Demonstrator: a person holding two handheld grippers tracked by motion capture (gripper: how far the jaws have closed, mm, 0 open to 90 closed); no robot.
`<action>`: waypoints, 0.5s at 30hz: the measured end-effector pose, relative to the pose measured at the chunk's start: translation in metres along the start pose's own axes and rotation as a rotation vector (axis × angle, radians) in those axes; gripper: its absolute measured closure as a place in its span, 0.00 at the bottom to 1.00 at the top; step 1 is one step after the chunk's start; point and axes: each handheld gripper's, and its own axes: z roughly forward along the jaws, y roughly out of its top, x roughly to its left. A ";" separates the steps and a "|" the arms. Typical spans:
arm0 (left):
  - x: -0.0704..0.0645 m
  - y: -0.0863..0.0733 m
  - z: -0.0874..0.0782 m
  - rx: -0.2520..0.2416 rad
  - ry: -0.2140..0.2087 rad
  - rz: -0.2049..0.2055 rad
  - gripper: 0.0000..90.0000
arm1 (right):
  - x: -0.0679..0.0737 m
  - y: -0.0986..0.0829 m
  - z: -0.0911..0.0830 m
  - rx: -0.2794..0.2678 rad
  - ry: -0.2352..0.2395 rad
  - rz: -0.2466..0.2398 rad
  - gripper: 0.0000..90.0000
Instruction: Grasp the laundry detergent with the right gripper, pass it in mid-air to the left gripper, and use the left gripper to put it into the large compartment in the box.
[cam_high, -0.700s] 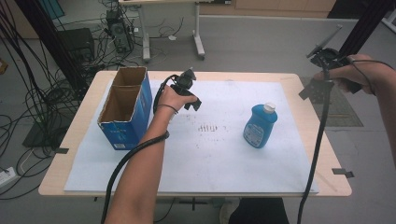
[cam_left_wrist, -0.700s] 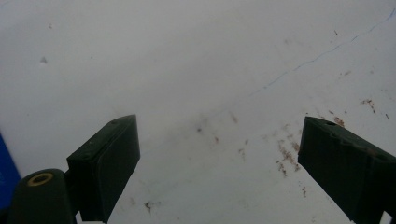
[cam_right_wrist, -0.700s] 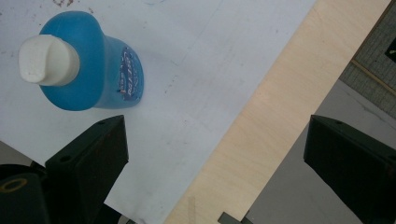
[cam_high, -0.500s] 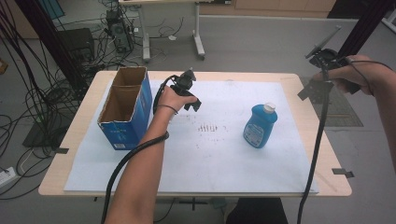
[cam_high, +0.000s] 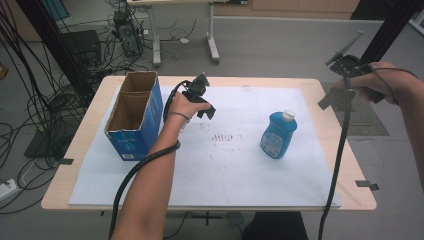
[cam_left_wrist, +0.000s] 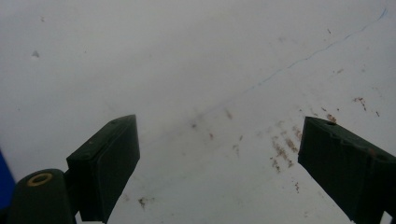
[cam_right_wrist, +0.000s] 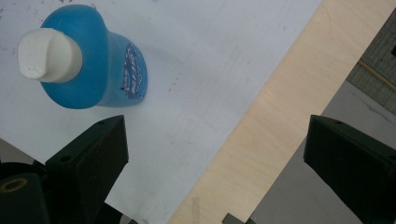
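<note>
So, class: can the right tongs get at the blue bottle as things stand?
Probably yes. The right tongs are open, held over the table's right edge, and the bottle stands upright alone on the white sheet with nothing between them.

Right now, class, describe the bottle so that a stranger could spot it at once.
Find the wooden table with the white sheet. The bottle stands upright on the sheet's right half. It alone is blue with a white cap, unlike the open cardboard box at the left.
</note>
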 end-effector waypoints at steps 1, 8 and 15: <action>0.000 0.000 0.000 -0.001 -0.002 0.000 0.14 | 0.000 0.000 0.000 0.000 0.000 0.000 0.07; 0.001 -0.001 -0.001 0.003 -0.014 -0.014 0.14 | 0.001 -0.006 0.003 0.001 0.007 0.006 0.07; 0.003 -0.007 -0.004 0.027 -0.031 -0.009 0.14 | 0.005 -0.015 0.005 -0.009 0.027 0.007 0.07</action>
